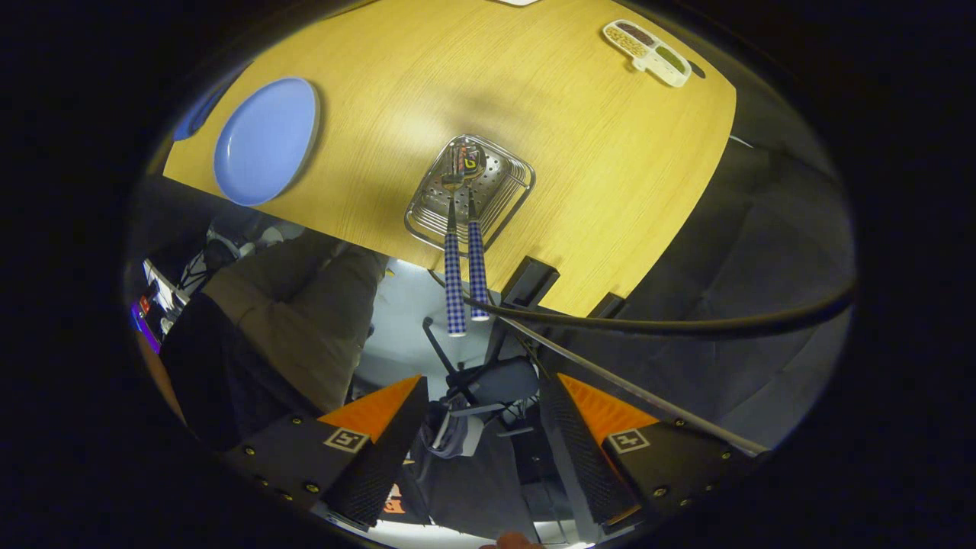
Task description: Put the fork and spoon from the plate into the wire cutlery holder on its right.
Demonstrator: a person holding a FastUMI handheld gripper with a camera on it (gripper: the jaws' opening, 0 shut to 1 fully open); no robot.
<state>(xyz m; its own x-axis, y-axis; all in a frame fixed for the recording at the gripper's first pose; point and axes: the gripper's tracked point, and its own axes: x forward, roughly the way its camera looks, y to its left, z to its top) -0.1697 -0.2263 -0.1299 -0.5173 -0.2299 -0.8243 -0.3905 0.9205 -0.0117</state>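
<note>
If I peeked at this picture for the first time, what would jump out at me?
Two blue-checked handles, the fork and spoon, stick out of the wire cutlery holder on the yellow wooden table. A bare blue plate sits to its left. The tool hangs open above them, holding nothing.

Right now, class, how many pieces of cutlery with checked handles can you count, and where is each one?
2. Both stand side by side in the wire cutlery holder beyond the open gripper: the left piece and the right piece, handles sticking out towards the fingers. The blue plate holds none.
</note>
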